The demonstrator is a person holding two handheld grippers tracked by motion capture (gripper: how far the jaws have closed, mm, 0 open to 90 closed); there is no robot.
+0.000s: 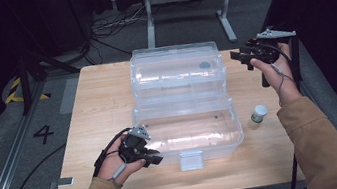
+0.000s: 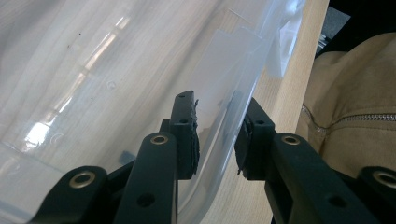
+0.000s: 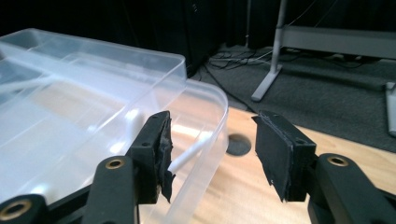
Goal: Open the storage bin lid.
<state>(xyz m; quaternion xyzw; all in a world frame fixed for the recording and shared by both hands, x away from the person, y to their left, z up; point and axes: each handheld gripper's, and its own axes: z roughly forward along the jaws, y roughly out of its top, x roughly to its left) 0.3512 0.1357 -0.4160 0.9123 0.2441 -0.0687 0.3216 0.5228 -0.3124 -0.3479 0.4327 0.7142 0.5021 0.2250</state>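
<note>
The left gripper is closing its jaws on the front wall of the clear plastic box, one pad inside the wall and one outside, at the box's near left corner; in the left gripper view the wall is running straight between the two pads. The right gripper is standing with its jaws wide apart and nothing between them, hovering off the far right corner of the box, just beside the opened lid's rim. The box is sitting open in the middle of the wooden table, its lid lying back beyond the base and a latch hanging at the front. A small white-capped bottle is standing just right of the box.
</note>
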